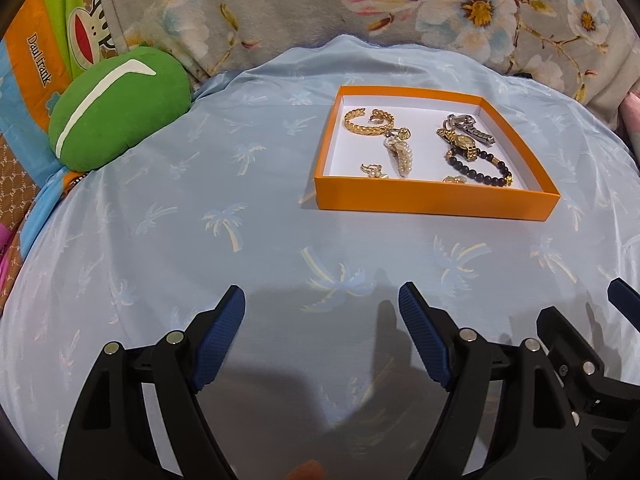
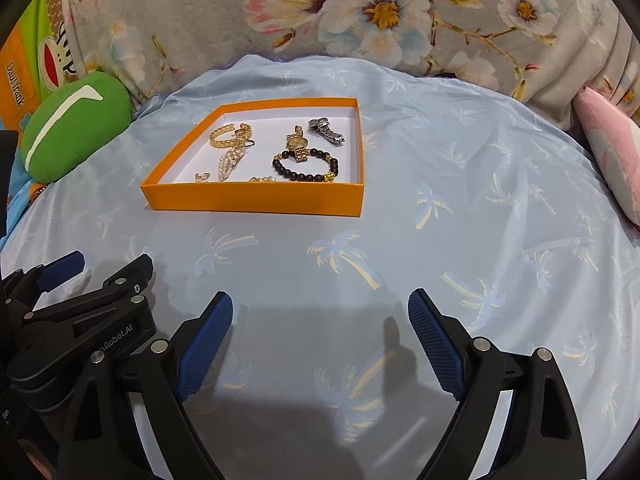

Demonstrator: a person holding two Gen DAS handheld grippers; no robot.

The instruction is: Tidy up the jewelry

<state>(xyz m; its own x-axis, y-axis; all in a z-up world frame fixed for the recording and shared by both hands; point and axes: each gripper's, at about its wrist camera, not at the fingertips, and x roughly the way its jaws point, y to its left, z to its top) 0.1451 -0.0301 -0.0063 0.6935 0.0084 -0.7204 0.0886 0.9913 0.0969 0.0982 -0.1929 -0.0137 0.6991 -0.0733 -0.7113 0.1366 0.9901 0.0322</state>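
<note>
An orange tray (image 1: 434,200) with a white floor lies on the palm-print blue sheet (image 1: 200,220), well ahead of both claws and touched by neither. All the jewelry sits inside it. At the back left lies one gold chain bangle (image 1: 362,122), with a small ring (image 2: 249,143) just beside it. In front of the bangle rests one pearl cluster piece (image 1: 400,154). At the back right, one silver watch band (image 2: 326,131) lies next to one gold wristwatch (image 2: 298,146), whose strap overlaps one black bead bracelet (image 2: 306,168). Two small gold pieces, one (image 1: 374,171) left of the other (image 1: 455,179), lie along the front wall; what they are is too small to tell.

The left claw (image 1: 322,316) hovers low over the sheet with its blue-padded jaws spread wide and nothing between them. The right claw (image 2: 320,322) is just beside it, equally wide apart and empty.

A green plush cushion (image 1: 116,110) rests at the sheet's left edge, a pink cushion (image 2: 612,152) at the right, and a floral blanket (image 2: 360,20) runs behind.
</note>
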